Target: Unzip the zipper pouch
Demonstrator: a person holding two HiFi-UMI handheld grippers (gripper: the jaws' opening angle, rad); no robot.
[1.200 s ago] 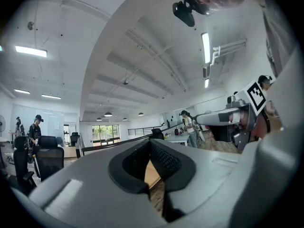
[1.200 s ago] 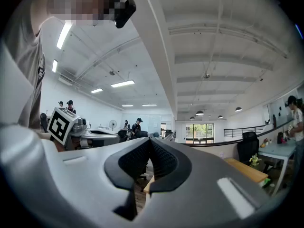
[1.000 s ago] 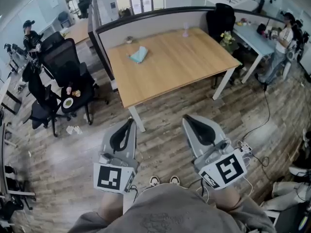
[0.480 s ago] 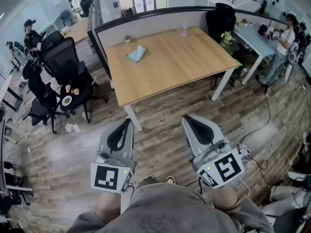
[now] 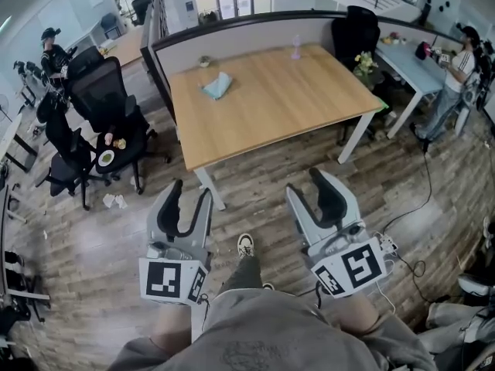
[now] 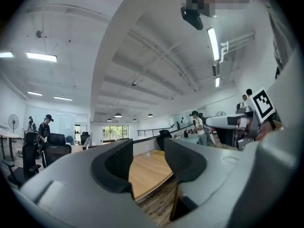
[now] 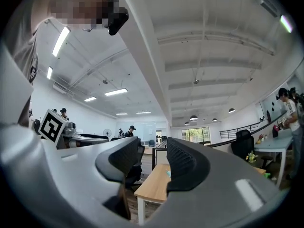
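Stands well short of the teal zipper pouch on the wooden table, left gripper and right gripper just sprung wide, empty. Risks pinching fabric, not the pull.

Bare floor is stretching up to the table. Office chairs are crowding its left; a partition is walling its back.

Count: 2 grippers, 1 pouch, 1 wood table.

Head camera looks steeply down from behind left gripper and right gripper; gripper cameras face level, sharing the table ahead.
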